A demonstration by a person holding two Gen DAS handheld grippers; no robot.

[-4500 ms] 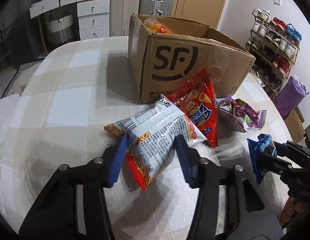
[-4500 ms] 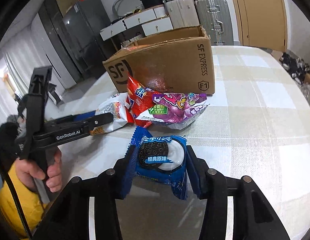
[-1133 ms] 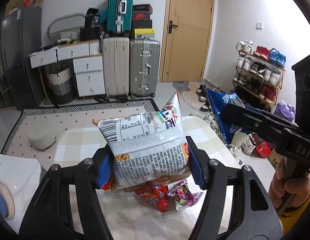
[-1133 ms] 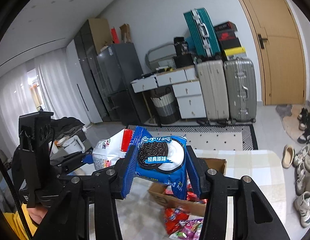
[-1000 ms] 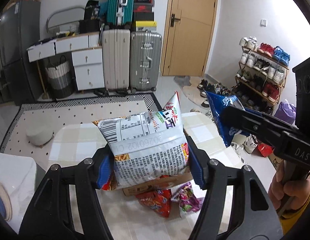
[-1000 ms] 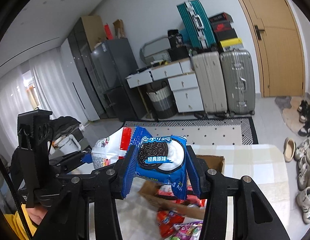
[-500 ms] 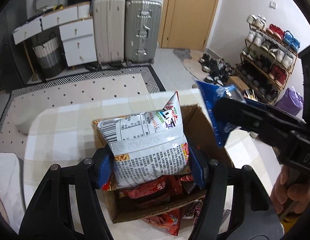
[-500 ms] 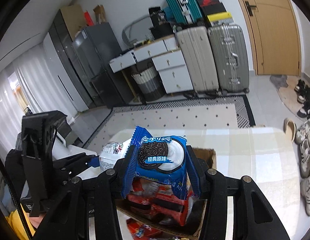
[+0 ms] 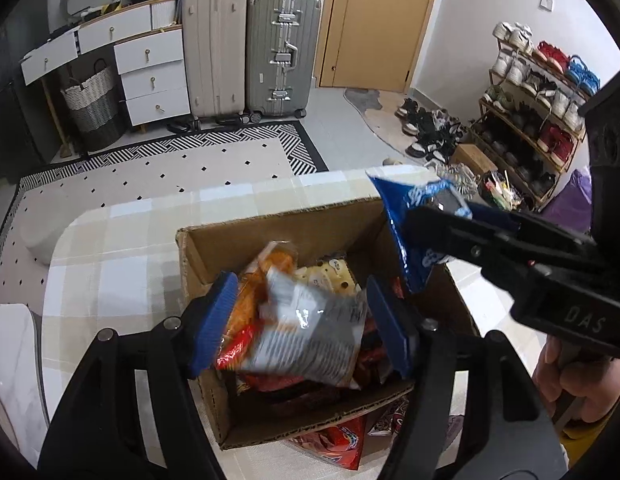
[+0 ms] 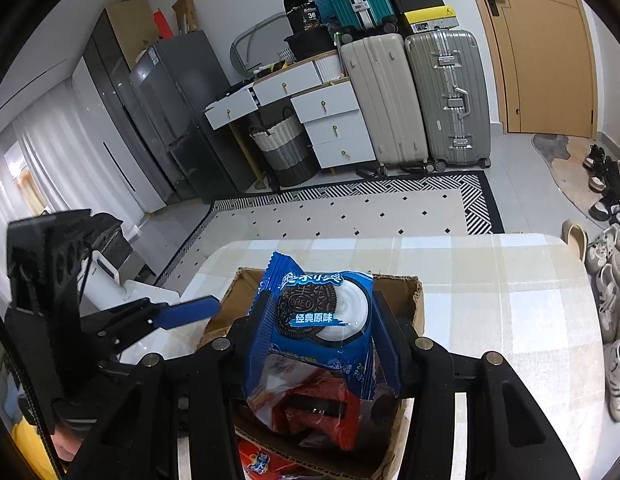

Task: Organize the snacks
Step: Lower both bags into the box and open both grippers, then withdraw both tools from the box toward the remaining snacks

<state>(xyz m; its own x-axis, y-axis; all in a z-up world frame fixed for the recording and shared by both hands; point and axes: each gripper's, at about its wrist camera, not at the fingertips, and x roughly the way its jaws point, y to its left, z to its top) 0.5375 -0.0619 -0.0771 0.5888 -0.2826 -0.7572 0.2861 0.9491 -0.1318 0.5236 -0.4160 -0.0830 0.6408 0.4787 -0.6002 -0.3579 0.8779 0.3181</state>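
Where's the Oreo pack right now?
The Oreo pack is clamped in the right gripper, held above the open cardboard box; the left wrist view shows it over the box's right side.

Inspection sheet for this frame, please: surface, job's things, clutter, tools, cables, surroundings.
Surface: table under a checked cloth.
Job's things: open box holding snacks; chip bag, blurred, loose over the box; Oreo pack above the box.
Clutter: red bag on the table outside the box.
Tools: left tool open; right tool shut on the Oreo pack.
Cables: thin lead by the left tool, it seems.
Surroundings: suitcases, drawers, shoe rack.
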